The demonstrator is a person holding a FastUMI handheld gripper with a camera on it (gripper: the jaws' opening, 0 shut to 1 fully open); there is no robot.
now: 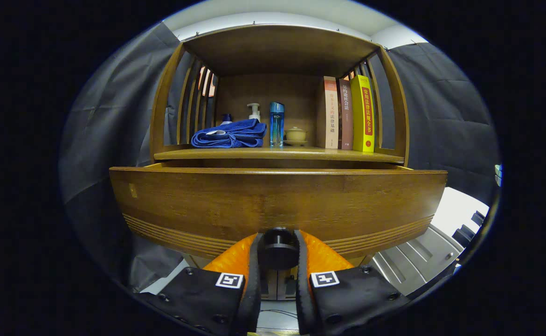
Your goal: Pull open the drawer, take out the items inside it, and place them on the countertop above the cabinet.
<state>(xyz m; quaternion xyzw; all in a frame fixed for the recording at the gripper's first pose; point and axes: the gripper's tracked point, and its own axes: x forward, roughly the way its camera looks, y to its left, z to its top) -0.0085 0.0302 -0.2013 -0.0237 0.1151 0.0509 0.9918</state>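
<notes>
The wooden drawer (277,200) is pulled out toward me, its front panel wide across the view. A round dark knob (278,247) juts from the lower middle of that panel. My gripper (278,249) is shut on the knob, one finger pressing each side. The drawer's inside is hidden behind the front panel. Above it lies the cabinet's countertop (235,154), a wooden shelf under an arched frame.
On the countertop sit a folded blue towel (230,134), a white pump bottle (253,112), a blue bottle (276,123), a small lidded cup (295,135) and three upright books (349,114). Bare shelf shows near its front edge. Grey panels (417,252) lie low at the right.
</notes>
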